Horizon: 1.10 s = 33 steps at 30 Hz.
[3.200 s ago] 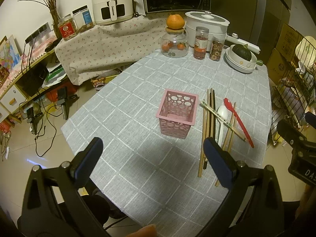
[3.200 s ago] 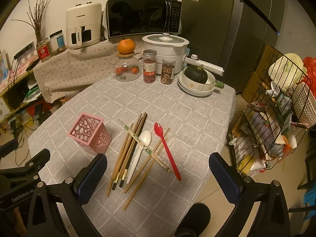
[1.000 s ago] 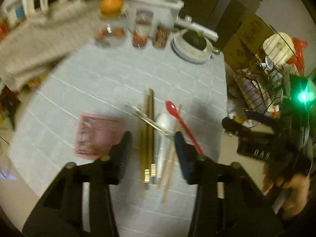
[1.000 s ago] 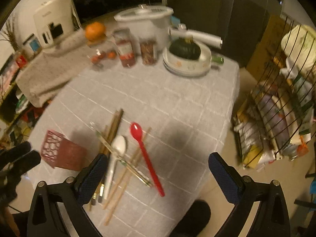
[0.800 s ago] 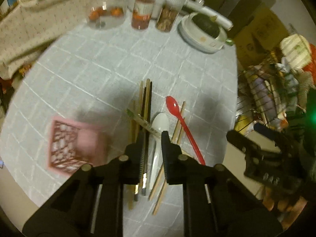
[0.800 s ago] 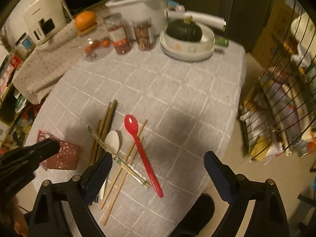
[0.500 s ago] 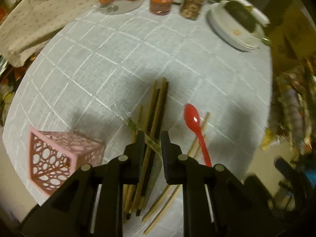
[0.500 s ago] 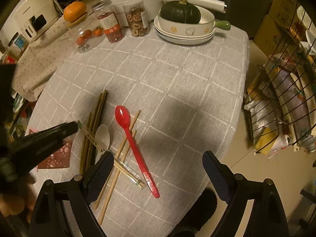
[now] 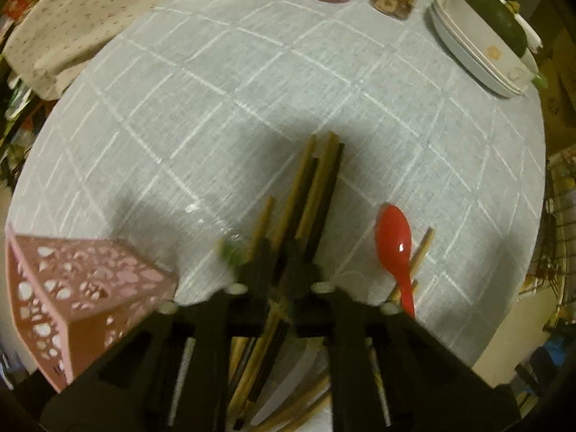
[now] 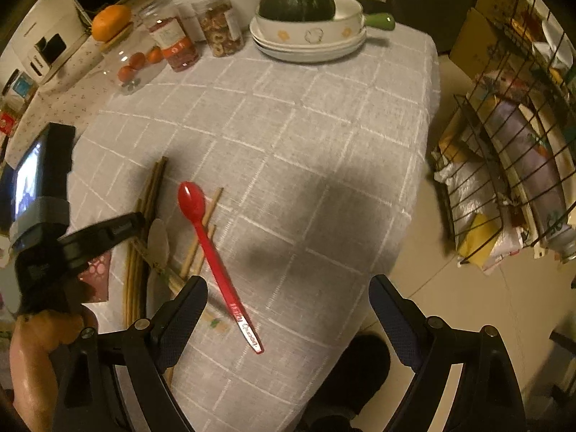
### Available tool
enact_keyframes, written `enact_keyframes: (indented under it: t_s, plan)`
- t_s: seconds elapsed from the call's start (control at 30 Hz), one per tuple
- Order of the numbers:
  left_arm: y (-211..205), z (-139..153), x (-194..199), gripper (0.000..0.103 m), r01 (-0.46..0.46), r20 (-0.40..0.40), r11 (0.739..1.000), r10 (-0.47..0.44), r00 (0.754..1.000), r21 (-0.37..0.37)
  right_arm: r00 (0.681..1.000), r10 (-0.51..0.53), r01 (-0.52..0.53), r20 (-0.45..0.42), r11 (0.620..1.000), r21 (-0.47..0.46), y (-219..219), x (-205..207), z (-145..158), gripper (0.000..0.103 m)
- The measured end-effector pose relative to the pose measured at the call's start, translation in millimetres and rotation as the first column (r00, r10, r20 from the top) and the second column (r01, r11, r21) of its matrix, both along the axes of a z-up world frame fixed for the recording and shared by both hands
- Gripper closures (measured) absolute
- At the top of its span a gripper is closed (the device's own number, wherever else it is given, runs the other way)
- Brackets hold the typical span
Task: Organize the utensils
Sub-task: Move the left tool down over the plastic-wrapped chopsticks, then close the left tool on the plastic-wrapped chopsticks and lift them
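My left gripper (image 9: 277,262) is down over the bundle of chopsticks (image 9: 309,187) on the grey checked tablecloth (image 9: 288,82), its jaws drawn nearly together around the sticks; the frame is blurred and I cannot tell whether they are actually pinching them. The chopsticks run straight out ahead between the jaws and back beneath them. Just outside the left jaw stands the pink perforated holder (image 9: 75,288). Outside the right jaw, close by, lies the red spoon (image 9: 394,248), its bowl pointing away from me, resting across a pair of paler chopsticks (image 9: 419,252). A white spoon (image 9: 288,378) shows underneath the gripper body.

My right gripper (image 10: 288,306) hovers with its jaws wide apart and nothing between them but cloth and floor beyond the table edge. The red spoon's handle (image 10: 230,295) ends near the inner side of the left jaw. Beyond that jaw, further to the left, I can see the left gripper's body over the chopstick bundle and the white spoon, with a sliver of the pink holder beneath it.

Far ahead of both sets of jaws, at the table's back edge, stand jars (image 10: 172,43), an orange (image 10: 109,27) and a stack of dishes (image 10: 309,43) holding a dark green squash (image 10: 297,3). A wire rack (image 10: 511,151) stands well off to the right of the right jaw.
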<state>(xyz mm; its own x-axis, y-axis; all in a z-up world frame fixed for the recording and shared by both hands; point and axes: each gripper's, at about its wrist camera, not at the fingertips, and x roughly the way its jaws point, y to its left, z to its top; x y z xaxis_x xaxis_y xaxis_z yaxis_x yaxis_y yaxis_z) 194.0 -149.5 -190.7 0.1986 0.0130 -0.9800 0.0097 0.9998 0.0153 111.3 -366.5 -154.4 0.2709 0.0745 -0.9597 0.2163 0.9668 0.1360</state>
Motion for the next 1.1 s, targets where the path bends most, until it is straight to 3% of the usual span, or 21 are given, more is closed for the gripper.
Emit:
enact_keyframes:
  t_s: [0.13,0.33,0.47,0.53,0.57,0.6,0.63,0.77,0.93,1.07,1.1]
  plan:
    - [1.2,2.1,-0.3,0.102,0.05,0.008,0.998,-0.05,0.999,-0.039,1.0,-0.011,0.012,-0.017,1.0,0.013,-2.6,-0.8,-5.6,0.011]
    - [7.1,36.0,-16.9,0.103,0.173,0.102,0.981,-0.164,0.981,-0.083,0.999,-0.028,0.029,-0.045,0.999,0.015,-3.4,3.4,-15.0,0.011]
    - [19.2,34.7,-18.6,0.101,0.17,-0.013,0.973,-0.174,0.985,-0.156,0.998,-0.047,0.049,-0.049,0.998,0.035,-3.5,6.1,-15.8,0.011]
    - [20.4,28.5,-19.5,0.081,0.134,-0.074,0.982,-0.145,0.987,-0.133,0.998,-0.051,0.053,-0.042,0.998,0.038,-2.4,7.1,-13.4,0.011]
    - [21.8,25.0,-19.7,0.056,0.094,-0.094,0.989,-0.105,0.99,-0.112,0.998,-0.051,0.053,-0.038,0.998,0.035,-2.1,7.1,-12.4,0.011]
    - [21.0,22.8,-20.6,0.039,0.067,-0.091,0.993,-0.075,0.993,-0.092,0.998,-0.053,0.054,-0.035,0.998,0.031,-2.1,7.3,-11.8,0.011]
    - [17.0,21.1,-20.1,0.037,0.045,-0.082,0.997,-0.05,0.995,-0.068,0.998,-0.056,0.057,-0.034,0.998,0.027,-2.6,6.8,-11.7,0.011]
    - [9.4,4.8,-16.2,0.037,-0.029,-0.057,0.999,0.028,0.998,-0.019,0.997,-0.065,0.067,-0.04,0.997,0.031,-6.9,4.1,-13.7,0.011]
    - [10.6,-17.2,-2.9,0.053,-0.119,-0.057,0.992,0.117,0.991,-0.029,0.998,-0.057,0.058,-0.028,0.998,0.039,-10.8,1.3,-10.7,0.011]
    - [5.5,-13.6,3.0,0.064,-0.073,0.005,0.997,0.073,0.997,-0.036,0.999,-0.044,0.044,-0.007,0.998,0.047,-8.2,1.0,-4.7,0.011]
    - [5.2,-11.1,2.3,0.072,-0.051,0.017,0.997,0.052,0.998,-0.053,0.999,-0.04,0.04,-0.003,0.998,0.049,-6.9,0.9,-3.5,0.011]
